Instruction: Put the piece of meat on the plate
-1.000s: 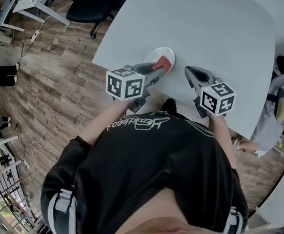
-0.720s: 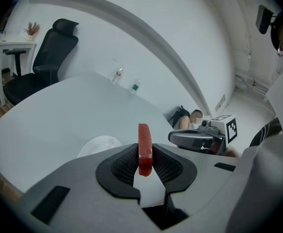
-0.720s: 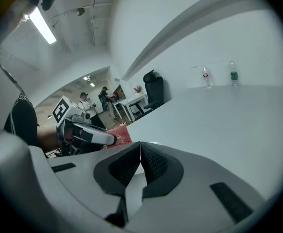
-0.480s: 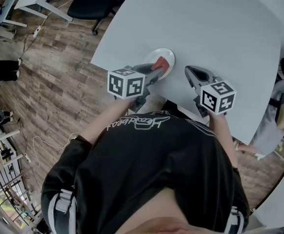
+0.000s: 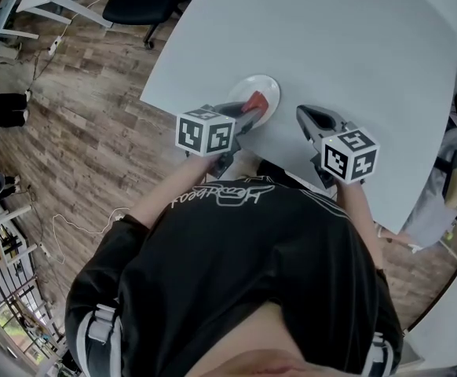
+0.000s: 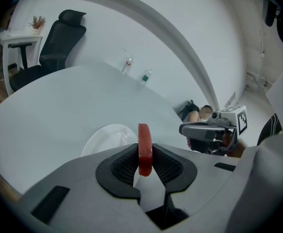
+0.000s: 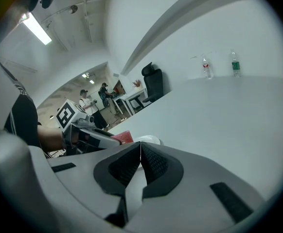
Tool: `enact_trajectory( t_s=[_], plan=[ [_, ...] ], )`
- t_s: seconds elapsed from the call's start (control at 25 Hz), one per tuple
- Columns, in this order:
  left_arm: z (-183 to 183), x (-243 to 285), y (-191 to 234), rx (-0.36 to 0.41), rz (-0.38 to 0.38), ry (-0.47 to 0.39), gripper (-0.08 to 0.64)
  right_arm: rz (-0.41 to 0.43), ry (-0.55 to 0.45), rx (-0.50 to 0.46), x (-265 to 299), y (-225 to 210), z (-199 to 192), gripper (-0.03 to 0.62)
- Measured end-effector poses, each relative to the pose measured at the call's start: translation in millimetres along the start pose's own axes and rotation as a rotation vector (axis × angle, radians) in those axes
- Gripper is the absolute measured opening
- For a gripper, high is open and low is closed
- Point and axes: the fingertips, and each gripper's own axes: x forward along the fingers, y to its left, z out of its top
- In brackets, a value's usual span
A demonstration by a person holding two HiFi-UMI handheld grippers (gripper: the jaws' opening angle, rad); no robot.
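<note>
My left gripper [image 6: 145, 165] clamps the meat [image 6: 145, 144] on edge over the plate [image 6: 102, 139], by the table's [image 5: 330, 45] near edge. I'd lower to the plate's middle, then open gently. My right gripper [image 7: 140, 163] is clenched, empty.

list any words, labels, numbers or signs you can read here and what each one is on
Nothing reads clearly as quotable text.
Print on the black shirt: white cursive script, upside down to the head view, not legible.
The left marker cube and the right marker cube: black-and-white square patterns only, no letters or digits.
Labels on the two bottles: too small to read.
</note>
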Motion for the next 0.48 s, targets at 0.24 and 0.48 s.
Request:
enact_trajectory(
  t_s=[0.24, 0.48],
  plan=[
    [-10, 9, 11, -0.007, 0.013, 0.034, 0.086, 0.004, 0.016, 0.013, 6, -3, -6, 0.009],
    [-18, 17, 17, -0.024, 0.018, 0.056, 0.086, -0.002, 0.024, 0.029, 7, -11, -9, 0.009]
  ],
)
